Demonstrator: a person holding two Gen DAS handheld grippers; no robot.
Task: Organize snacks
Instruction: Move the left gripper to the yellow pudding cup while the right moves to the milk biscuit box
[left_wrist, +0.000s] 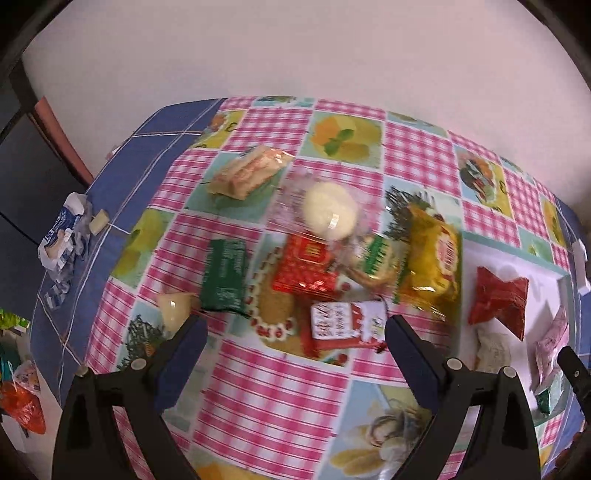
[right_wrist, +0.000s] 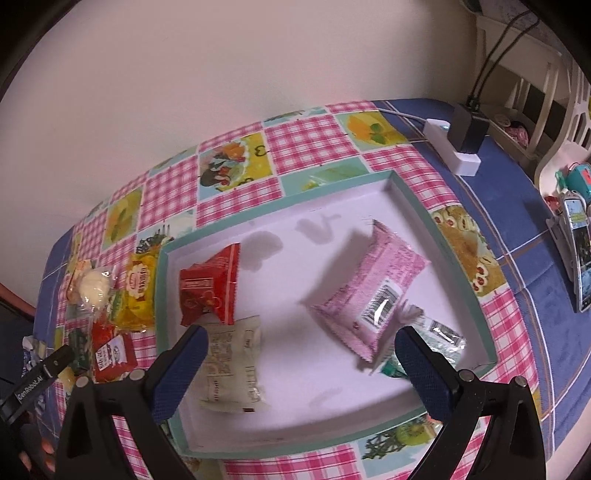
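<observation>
Pale wall (left_wrist: 295, 48) behind; desk (left_wrist: 280, 387) under a pink-check picture cloth, a blue cloth showing at its edges. Largest item: white tray (right_wrist: 369, 398) with teal rim, filling the middle of the right wrist view. Contents, by size: pink packet (right_wrist: 373, 288) at 3 o'clock of centre, barcode up; cream packet (right_wrist: 231, 365) at 7 o'clock, its far edge touching the red packet (right_wrist: 210, 288) at 9 o'clock; small green-and-clear packet (right_wrist: 439, 339) at 4 o'clock, partly under the pink one. Outside the tray, just beyond its rim at 9 o'clock, loose snacks lie heaped; the left wrist view shows them centrally: yellow bag (left_wrist: 432, 266) at 3 o'clock, wafer pack (left_wrist: 251, 170) at 11 o'clock, dark green packet (left_wrist: 225, 277) at 9 o'clock, round white cake in clear wrap (left_wrist: 328, 212) at 12 o'clock, red box-print packet (left_wrist: 306, 269) at centre, red-and-white packet (left_wrist: 347, 325) at 6 o'clock, small jelly cup (left_wrist: 173, 306) at 8 o'clock beside a fingertip. Left tongs (left_wrist: 295, 328): spread wide, holding nothing, above the red-and-white packet. Right tongs (right_wrist: 299, 347): spread wide, holding nothing, over the tray. Also: white power strip (right_wrist: 450, 147) at 1 o'clock, phone (right_wrist: 578, 258) at 3 o'clock, crumpled blue-white wrapper (left_wrist: 62, 236) at the desk's 9 o'clock edge.
</observation>
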